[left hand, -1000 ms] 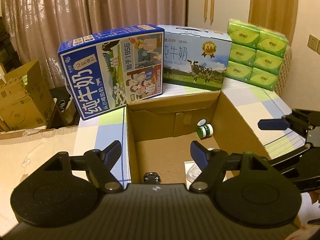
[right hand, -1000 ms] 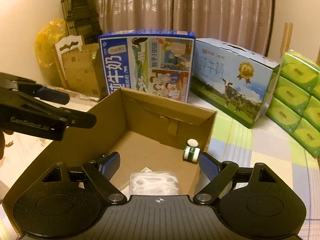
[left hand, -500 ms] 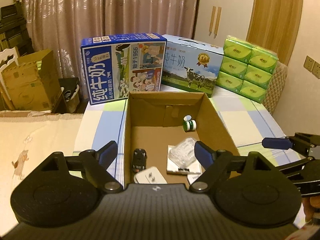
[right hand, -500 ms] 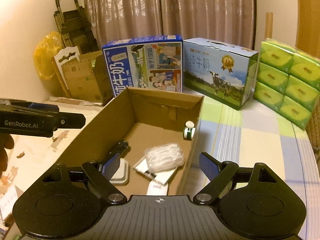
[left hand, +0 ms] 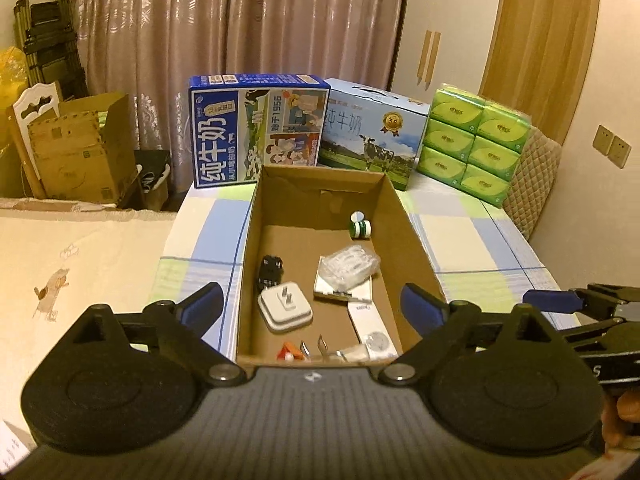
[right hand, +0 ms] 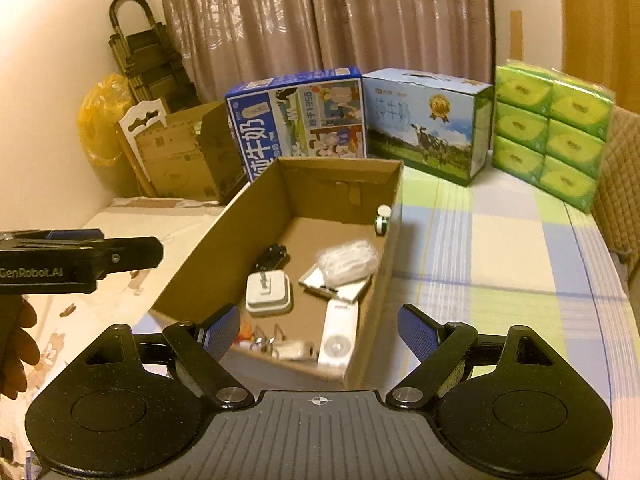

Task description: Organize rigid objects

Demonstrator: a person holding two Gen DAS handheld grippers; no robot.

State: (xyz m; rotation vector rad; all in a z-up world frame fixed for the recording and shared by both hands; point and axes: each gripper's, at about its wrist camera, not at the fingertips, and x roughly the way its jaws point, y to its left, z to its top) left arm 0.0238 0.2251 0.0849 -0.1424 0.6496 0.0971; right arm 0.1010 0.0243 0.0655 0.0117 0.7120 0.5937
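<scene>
**A:** Field note. Both tongs spread wide and empty: left tongs (left hand: pixel 312 307) hang over the near end of the cardboard box (left hand: pixel 416 248), right tongs (right hand: pixel 319 331) above its near right corner. The box sits on the checked table (right hand: pixel 500 248), its far end close to the milk cartons (left hand: pixel 260 132) along the table's far edge.

**B:** And the rigid things?

**A:** All inside the box. Green-and-white bottle (left hand: pixel 361 227) lying in the far right corner. Black plug (left hand: pixel 270 271) by the left wall, white adapter (left hand: pixel 285 308) just nearer you. A clear plastic packet (left hand: pixel 351 266) rests on a flat white card (left hand: pixel 332 288) mid-floor. White remote (left hand: pixel 370 330) along the right wall. Small bits at the near wall, orange piece (left hand: pixel 289 350) and metal clip (left hand: pixel 316 346); too small to name surely.

**B:** How do you take the next one well?

**A:** My read: you're choosing a piece. Pick one that stands free, probably the adapter. Come straight down, keep both fingers inside the walls, and span its short sides. Close only once the pads sit below its top edge.

**B:** Risks?

**A:** The walls crowd the remote and bottle; a tilted approach will likely catch cardboard. Keep the idle tongs outside the box.
</scene>
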